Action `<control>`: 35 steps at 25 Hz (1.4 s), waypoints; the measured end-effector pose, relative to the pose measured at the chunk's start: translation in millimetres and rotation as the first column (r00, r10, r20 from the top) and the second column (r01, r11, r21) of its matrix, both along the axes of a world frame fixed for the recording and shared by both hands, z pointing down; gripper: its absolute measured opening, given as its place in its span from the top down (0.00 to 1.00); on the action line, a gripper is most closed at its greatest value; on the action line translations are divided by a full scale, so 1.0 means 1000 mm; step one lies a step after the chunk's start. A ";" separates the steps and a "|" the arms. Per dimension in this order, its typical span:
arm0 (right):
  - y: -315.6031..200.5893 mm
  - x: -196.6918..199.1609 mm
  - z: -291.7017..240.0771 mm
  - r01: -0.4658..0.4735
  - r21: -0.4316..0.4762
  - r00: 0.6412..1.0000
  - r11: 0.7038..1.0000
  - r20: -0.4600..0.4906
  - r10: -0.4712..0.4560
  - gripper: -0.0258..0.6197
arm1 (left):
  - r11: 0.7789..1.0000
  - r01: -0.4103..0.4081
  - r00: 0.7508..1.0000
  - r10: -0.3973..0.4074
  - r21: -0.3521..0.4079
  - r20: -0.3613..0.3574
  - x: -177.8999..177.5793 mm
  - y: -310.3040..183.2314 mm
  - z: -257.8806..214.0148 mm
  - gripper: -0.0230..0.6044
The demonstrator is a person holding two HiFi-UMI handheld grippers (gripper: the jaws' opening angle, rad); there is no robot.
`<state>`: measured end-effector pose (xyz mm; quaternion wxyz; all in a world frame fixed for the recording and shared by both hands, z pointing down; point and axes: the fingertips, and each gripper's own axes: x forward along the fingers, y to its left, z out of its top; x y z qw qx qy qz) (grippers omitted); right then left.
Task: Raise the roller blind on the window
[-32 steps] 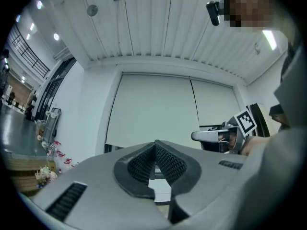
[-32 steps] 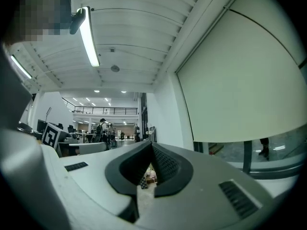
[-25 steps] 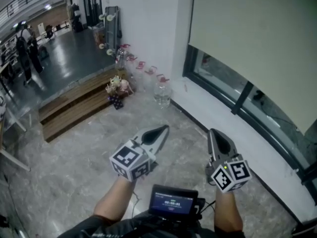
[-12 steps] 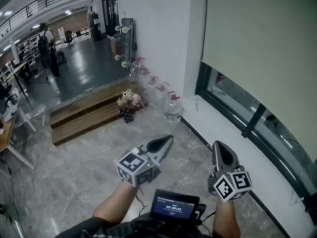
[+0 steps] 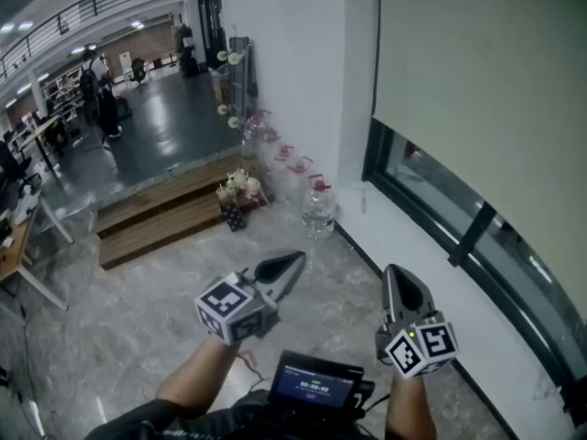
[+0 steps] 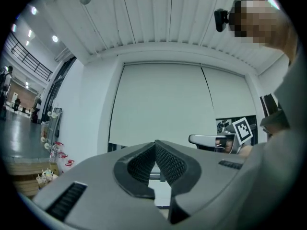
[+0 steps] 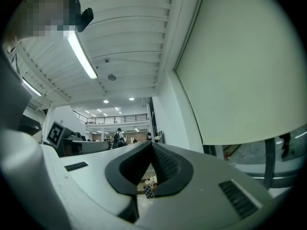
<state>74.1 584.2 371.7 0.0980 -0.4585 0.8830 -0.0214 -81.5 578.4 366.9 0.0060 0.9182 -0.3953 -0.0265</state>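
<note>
The beige roller blind [image 5: 477, 90] hangs over most of the window at the upper right, and dark glass [image 5: 440, 200] shows below its bottom edge. My left gripper [image 5: 292, 260] hovers over the marble floor, shut and empty, well short of the blind. My right gripper [image 5: 397, 273] is level with it beside the white sill, also shut with nothing in it. In the left gripper view the closed jaws [image 6: 155, 145] point at the blind [image 6: 163, 99], and the right gripper [image 6: 211, 139] shows to the side. The right gripper view has shut jaws [image 7: 152, 146] and the blind [image 7: 249, 66] at right.
A water bottle [image 5: 318, 216] stands in the corner by the white sill [image 5: 431, 250]. A bunch of flowers [image 5: 240, 191] and wooden steps [image 5: 156, 218] lie to its left. A small screen device [image 5: 312, 383] hangs at the person's chest. People stand far off in the hall [image 5: 96, 90].
The head view has swung and moved: the bottle, wall corner and blind sit lower and nearer. Both grippers travelled along with the person and stay shut and empty.
</note>
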 end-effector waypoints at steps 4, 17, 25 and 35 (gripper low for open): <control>-0.018 0.011 0.005 0.020 -0.015 1.000 1.000 0.000 -0.020 0.94 | 0.999 0.036 0.999 -0.036 -0.024 -0.004 0.007 -0.019 0.007 0.97; -0.076 0.027 0.011 -0.033 -0.038 0.999 0.999 0.033 0.034 0.94 | 0.997 -0.043 0.998 0.040 -0.071 -0.039 0.028 -0.077 0.025 0.97; -0.141 0.018 0.009 -0.072 -0.059 0.997 0.996 0.004 0.072 0.94 | 0.995 -0.086 0.993 0.081 -0.048 -0.084 0.010 -0.144 0.016 0.97; -0.206 -0.018 0.004 -0.088 -0.073 0.996 0.993 -0.027 0.087 0.94 | 0.997 -0.066 0.994 0.062 -0.039 -0.089 -0.031 -0.215 0.017 0.97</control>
